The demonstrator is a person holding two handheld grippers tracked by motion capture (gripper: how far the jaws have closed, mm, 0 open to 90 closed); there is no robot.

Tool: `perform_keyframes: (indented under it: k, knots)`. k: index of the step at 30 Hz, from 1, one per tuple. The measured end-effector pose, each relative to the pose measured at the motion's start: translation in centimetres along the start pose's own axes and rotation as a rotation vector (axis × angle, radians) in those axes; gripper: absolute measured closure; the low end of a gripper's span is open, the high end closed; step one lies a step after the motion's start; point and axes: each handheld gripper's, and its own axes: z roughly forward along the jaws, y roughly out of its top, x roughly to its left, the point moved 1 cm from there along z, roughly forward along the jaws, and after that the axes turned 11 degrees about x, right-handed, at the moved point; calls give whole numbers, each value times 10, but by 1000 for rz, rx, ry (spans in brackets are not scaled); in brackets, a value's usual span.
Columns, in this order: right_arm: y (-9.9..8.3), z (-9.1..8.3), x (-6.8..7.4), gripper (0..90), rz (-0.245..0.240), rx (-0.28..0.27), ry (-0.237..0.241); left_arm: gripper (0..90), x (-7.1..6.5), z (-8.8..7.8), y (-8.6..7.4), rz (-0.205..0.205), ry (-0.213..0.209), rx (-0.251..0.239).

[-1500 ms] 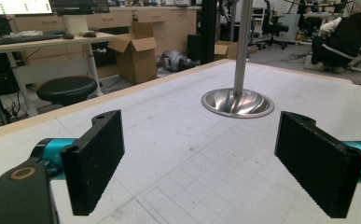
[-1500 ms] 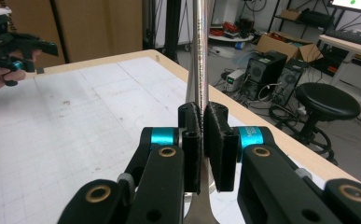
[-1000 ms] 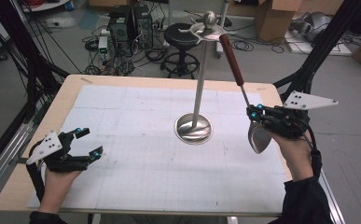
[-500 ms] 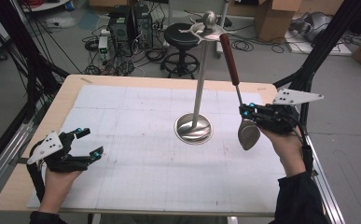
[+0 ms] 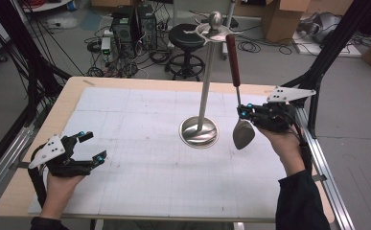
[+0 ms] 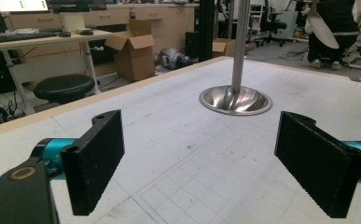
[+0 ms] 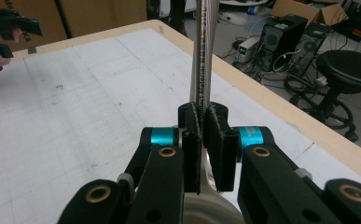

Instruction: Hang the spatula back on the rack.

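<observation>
your right gripper (image 5: 244, 114) is pinching the spoon (image 5: 243, 133) by its thin neck, just right of the stand (image 5: 200, 132), so lift it slowly until its red handle (image 5: 233, 60) reaches a hook up top, while your left gripper (image 5: 88, 146) rests spread open.

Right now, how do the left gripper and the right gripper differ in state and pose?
The left gripper has its jaws wide apart with nothing between them; the right gripper is shut on the steel spoon with the dark red handle. The left gripper rests low on the white gridded table; the right gripper is held beside the polished steel stand. Both are black, with teal fittings.
</observation>
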Motion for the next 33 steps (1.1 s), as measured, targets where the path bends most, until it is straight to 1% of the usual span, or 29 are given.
perform_keyframes:
  k: [8,11,12,18,23,25,27,29,31,32,33]
  knots:
    - [9,15,-4,852,-8,31,29,164,0,0,0,2,-5,-3]
    - [12,20,-4,852,-14,42,39,164,0,0,0,-4,-2,-9]
    - [13,21,-3,852,-9,46,43,164,0,0,0,-5,-3,-12]
    - [16,28,-5,850,-15,54,55,164,-1,0,1,5,-8,-4]
    - [17,33,-5,847,-11,59,64,164,-2,1,1,0,-8,-4]
    - [17,35,-5,843,-14,56,77,164,-2,1,1,0,-8,-5]
    - [18,38,-5,842,-19,56,74,164,-2,1,1,-2,-11,-7]
    - [18,40,-4,832,-18,59,90,164,-2,1,1,-1,-10,-8]
    - [19,40,-3,819,-15,63,87,164,-2,1,1,-1,-10,-8]
    - [19,41,-3,788,-13,62,87,164,-2,1,1,-2,-10,-7]
    - [19,41,-4,744,-15,54,78,164,-2,1,1,-2,-9,-8]
